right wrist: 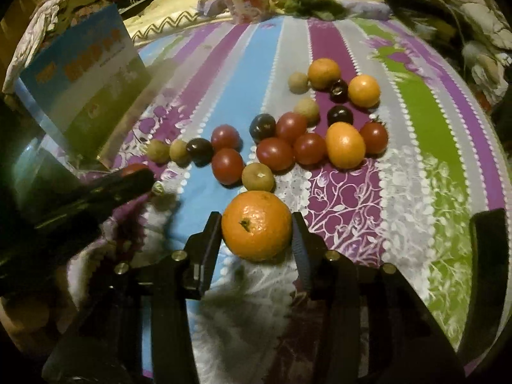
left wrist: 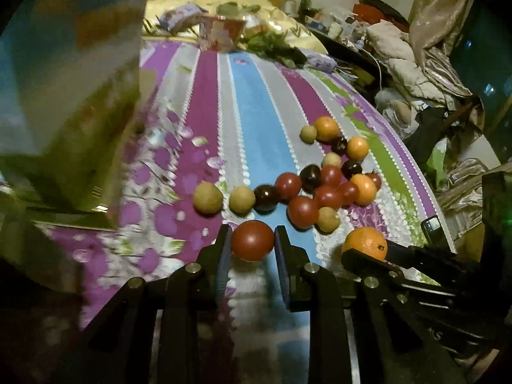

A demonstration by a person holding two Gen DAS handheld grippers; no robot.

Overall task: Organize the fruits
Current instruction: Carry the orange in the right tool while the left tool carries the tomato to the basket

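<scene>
Red tomato (left wrist: 252, 240) clamped between left gripper (left wrist: 252, 242) fingers, held just above striped bedsheet (left wrist: 252, 128). Orange (right wrist: 256, 226) pinched in right gripper (right wrist: 257, 228), close beside it. Beyond both, loose pile of fruits (right wrist: 288, 128) on sheet: tomatoes, dark plums, oranges, tan round ones. Blue-green box (right wrist: 86, 73) at left.

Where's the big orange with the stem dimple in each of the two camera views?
Left wrist view: the big orange sits low on the right, partly behind the right gripper's black jaws.
Right wrist view: the same orange is at lower centre, between the right gripper's jaws.
Shared landmark: the blue box, standing left of the fruit pile in both views.
</scene>
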